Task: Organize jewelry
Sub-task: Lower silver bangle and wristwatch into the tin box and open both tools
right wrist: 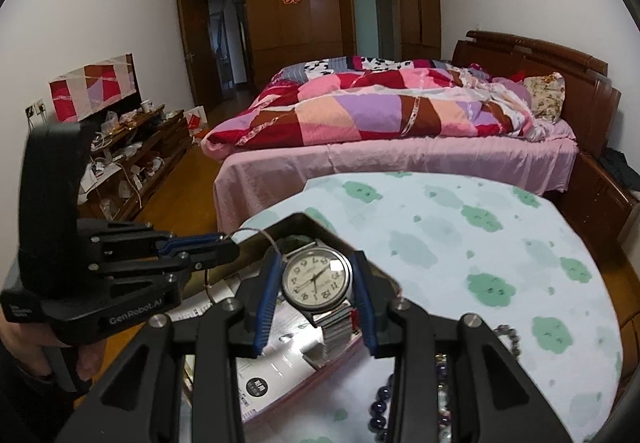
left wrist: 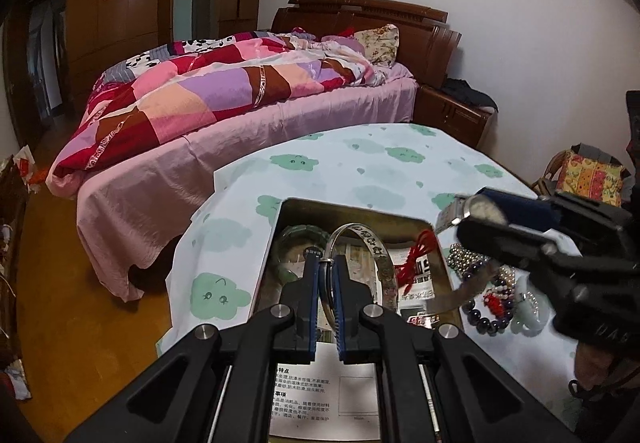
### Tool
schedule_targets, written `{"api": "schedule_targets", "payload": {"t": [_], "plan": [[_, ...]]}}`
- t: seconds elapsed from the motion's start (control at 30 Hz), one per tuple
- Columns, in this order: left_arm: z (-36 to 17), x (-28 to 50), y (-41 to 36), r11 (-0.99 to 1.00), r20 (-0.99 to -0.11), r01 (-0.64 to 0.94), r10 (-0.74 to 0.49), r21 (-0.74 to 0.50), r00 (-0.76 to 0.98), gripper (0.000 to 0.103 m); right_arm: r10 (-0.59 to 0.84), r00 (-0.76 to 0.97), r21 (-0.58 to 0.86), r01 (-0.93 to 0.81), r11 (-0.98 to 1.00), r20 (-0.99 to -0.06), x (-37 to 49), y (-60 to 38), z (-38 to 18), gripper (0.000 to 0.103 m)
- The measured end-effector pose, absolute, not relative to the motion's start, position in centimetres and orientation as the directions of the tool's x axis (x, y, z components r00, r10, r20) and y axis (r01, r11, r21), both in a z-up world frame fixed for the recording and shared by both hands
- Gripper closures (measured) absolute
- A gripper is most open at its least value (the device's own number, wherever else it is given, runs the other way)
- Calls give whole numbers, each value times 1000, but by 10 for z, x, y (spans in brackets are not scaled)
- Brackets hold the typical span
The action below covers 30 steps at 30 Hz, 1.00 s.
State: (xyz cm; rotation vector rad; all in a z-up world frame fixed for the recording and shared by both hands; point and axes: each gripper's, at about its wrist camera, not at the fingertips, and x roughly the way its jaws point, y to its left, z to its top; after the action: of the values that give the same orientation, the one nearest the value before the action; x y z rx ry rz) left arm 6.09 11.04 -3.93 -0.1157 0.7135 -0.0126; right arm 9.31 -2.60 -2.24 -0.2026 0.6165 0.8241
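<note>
My left gripper (left wrist: 325, 265) is shut on a silver bangle (left wrist: 370, 243) and holds it upright over the open metal tin (left wrist: 400, 218). A green jade bangle (left wrist: 298, 239) and a red cord (left wrist: 416, 259) lie in the tin. My right gripper (right wrist: 316, 263) is shut on a silver wristwatch (right wrist: 317, 277), holding it by the case over the tin's near edge (right wrist: 384, 273). In the left wrist view the right gripper (left wrist: 476, 211) hangs at the tin's right side with the watch (left wrist: 486, 207). Bead bracelets (left wrist: 494, 299) lie right of the tin.
The tin sits on a table covered with a white cloth with green clouds (left wrist: 360, 159). A bed with a patchwork quilt (left wrist: 224, 91) stands behind it. More dark beads (right wrist: 384, 395) lie under my right gripper. A low wooden cabinet (right wrist: 132, 159) is at the left wall.
</note>
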Motion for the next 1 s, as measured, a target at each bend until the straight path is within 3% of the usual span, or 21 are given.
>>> {"api": "schedule_targets", "payload": {"t": [0.5, 1.0], "plan": [[-74, 78, 108, 997, -726, -35, -25, -67, 687, 98, 587, 491, 77, -721, 688, -644, 106, -16, -55, 65], [-80, 80, 107, 999, -732, -36, 2, -31, 682, 97, 535, 515, 33, -699, 714, -669, 104, -15, -73, 65]]}}
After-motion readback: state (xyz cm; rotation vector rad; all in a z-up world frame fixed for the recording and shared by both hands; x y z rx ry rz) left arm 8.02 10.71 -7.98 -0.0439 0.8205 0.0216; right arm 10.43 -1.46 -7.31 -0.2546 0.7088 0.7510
